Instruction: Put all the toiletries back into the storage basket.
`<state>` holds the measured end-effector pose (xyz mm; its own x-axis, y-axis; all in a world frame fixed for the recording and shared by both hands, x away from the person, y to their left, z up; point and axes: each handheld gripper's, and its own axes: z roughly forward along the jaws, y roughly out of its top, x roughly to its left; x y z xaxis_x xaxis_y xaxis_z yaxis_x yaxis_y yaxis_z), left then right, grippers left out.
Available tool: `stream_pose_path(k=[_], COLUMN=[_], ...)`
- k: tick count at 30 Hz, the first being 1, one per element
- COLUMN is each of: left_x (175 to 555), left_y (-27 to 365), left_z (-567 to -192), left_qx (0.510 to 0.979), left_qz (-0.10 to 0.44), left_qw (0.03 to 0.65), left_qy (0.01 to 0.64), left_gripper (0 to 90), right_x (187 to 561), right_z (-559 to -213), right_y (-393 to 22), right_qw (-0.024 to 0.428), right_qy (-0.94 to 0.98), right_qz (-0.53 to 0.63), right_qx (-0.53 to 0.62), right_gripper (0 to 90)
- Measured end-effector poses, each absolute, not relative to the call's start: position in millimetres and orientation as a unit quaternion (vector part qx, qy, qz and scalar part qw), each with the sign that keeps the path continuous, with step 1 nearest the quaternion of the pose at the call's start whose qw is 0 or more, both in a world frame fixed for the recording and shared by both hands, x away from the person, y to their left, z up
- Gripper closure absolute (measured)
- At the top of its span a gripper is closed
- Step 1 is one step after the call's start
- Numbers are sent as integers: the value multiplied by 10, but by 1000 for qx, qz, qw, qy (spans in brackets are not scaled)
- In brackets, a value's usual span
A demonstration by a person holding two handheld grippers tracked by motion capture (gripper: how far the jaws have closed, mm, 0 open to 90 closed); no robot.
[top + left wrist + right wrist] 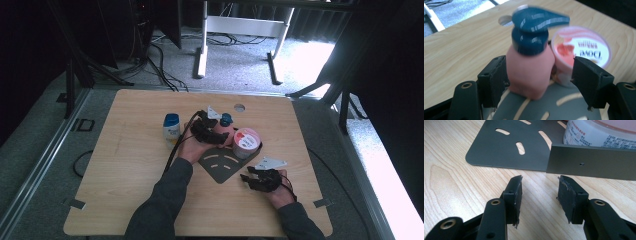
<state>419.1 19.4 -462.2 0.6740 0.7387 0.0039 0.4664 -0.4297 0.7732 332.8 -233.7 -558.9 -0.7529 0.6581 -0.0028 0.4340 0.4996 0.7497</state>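
A pink pump bottle (530,72) with a dark blue pump head stands upright on the back of a dark grey slotted plate (564,110). My left gripper (540,75) is open around it, with a clear gap between the bottle and the right-hand jaw. In the high view the left gripper (216,131) is at the bottle (223,132) near mid-table. A pink-lidded Dove jar (246,141) stands right beside the bottle. My right gripper (540,192) is open and empty just above the wood, in front of the plate's upright flange (594,161). It appears right of the plate in the high view (250,177).
A white bottle with a blue cap (171,128) stands left of my left hand. A round hole (239,107) is cut in the wooden table (130,165) behind the bottle. Cables trail from both grippers. Beyond the far edge are floor, cables and a white stand.
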Motion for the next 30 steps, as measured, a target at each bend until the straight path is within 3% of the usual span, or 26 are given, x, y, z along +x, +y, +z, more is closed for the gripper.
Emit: stream_pose_path(k=[4, 7, 21, 26, 30], left_x=[4129, 4076, 3881, 3804, 3750], left_y=[276, 352, 598, 710, 794], left_z=[-4675, -4691, -4719, -4755, -4774], left_qx=[834, 828, 833, 835, 835], left_qz=[170, 171, 166, 167, 166], left_qw=[382, 390, 388, 385, 384], left_qy=[362, 366, 358, 356, 358], left_gripper=[291, 363, 436, 515, 528], right_x=[3329, 3330, 3329, 3331, 3329], right_z=[-5589, -5589, -5589, -5589, -5589], right_y=[-2335, -2332, -2327, -2324, -2322], right_qw=[146, 145, 145, 145, 145], right_qy=[854, 854, 854, 854, 854], right_qz=[384, 384, 384, 383, 383], right_qx=[319, 320, 320, 320, 321], right_gripper=[536, 526, 517, 518, 517])
